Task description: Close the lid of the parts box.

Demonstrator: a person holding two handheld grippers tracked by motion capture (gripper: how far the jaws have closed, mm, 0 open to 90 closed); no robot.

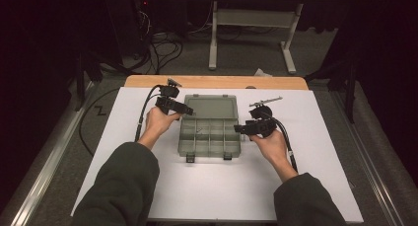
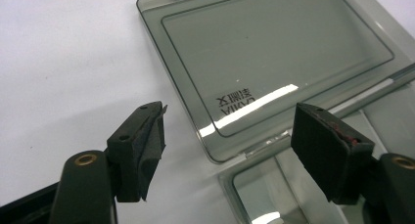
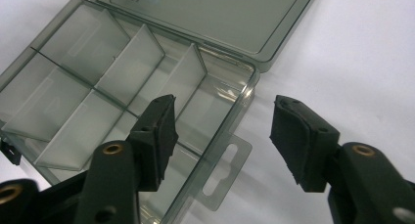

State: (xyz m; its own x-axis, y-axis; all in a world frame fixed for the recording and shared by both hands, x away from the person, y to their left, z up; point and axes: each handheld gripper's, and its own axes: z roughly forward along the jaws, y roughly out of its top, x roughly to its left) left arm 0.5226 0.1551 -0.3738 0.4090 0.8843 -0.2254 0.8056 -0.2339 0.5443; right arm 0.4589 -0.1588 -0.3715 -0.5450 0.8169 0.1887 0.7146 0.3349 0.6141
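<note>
A clear grey compartment box lies open on the white table top, its lid folded flat on the far side. My left gripper is at the box's far left corner. In the left gripper view it stands open above the lid corner and the hinge, touching nothing. My right gripper is at the box's right side. In the right gripper view it is open, with the box's side wall and hang tab below and between the jaws, pads apart from the plastic.
The white sheet covers a wooden table whose back edge shows. A thin metal tool lies at the back right, just beyond my right gripper. A tiny dark thing sits in one compartment. Cables and another table's legs stand behind.
</note>
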